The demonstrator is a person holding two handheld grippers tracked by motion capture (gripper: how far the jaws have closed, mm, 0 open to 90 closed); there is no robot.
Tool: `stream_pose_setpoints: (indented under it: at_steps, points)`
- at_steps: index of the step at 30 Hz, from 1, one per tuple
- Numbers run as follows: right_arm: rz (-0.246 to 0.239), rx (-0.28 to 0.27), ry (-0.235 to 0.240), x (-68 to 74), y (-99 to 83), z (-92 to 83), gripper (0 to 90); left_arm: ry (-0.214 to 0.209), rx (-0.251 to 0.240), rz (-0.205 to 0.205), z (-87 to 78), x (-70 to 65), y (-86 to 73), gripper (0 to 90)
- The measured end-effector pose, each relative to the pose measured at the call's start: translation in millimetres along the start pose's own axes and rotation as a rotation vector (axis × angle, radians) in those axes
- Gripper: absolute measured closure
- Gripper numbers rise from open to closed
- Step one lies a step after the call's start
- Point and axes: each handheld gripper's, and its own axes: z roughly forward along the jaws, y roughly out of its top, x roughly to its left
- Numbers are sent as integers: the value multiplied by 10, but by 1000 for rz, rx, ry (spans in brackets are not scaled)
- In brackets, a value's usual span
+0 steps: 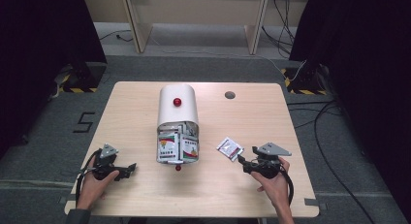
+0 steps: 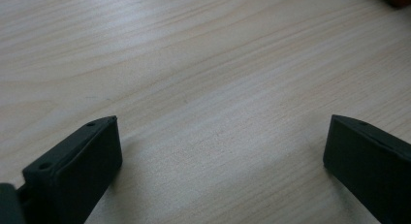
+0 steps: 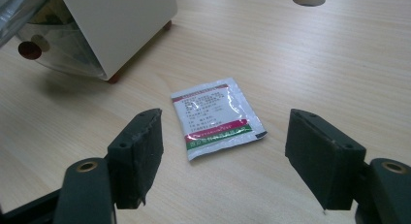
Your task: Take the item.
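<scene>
- We see a wooden table point(image 1: 145, 195) from above, with a person's two hands coming in from the near edge, each holding a gripper.
- The left gripper point(image 1: 127, 169) rests low on the near-left part of the table, held by the left hand point(image 1: 94, 183); in its own view its jaws stand wide apart over bare wood, nothing between them.
- The right gripper point(image 1: 245, 162) sits at the near right, held by the right hand point(image 1: 275, 185); its jaws are also spread, holding nothing.
- A sachet point(image 3: 215, 116) lies flat on the table just ahead of the right gripper's jaws, apart from both; it is white and glossy with a red band at one end and red and green bands at the other, and small print we cannot read.
- From above, the sachet point(image 1: 229, 148) lies just right of a white bin point(image 1: 177, 105) that lies on its side at the table's middle, its mouth facing the near edge.
- The bin's mouth holds more sachets point(image 1: 177, 145), packed together; they seem to sit behind a clear flap, though we cannot be sure from here.
- A red knob point(image 1: 177, 102) shows on the bin's upper side, and a second red knob point(image 1: 178, 168) sits at the near edge of its mouth.
- A round hole point(image 1: 229, 95) lies in the table at the far right of the bin.
</scene>
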Motion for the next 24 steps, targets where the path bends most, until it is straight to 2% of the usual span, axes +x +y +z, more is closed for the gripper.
stream_pose_setpoints:
  at_steps: [10, 24]
  points:
    - [-11, 5, -6, 10, -9, -55, 211, 0, 0, 0, 0, 0, 0, 0]
    - [-12, 6, -11, -43, -208, -188, 215, 0, -1, -1, 1, 0, 0, 0]
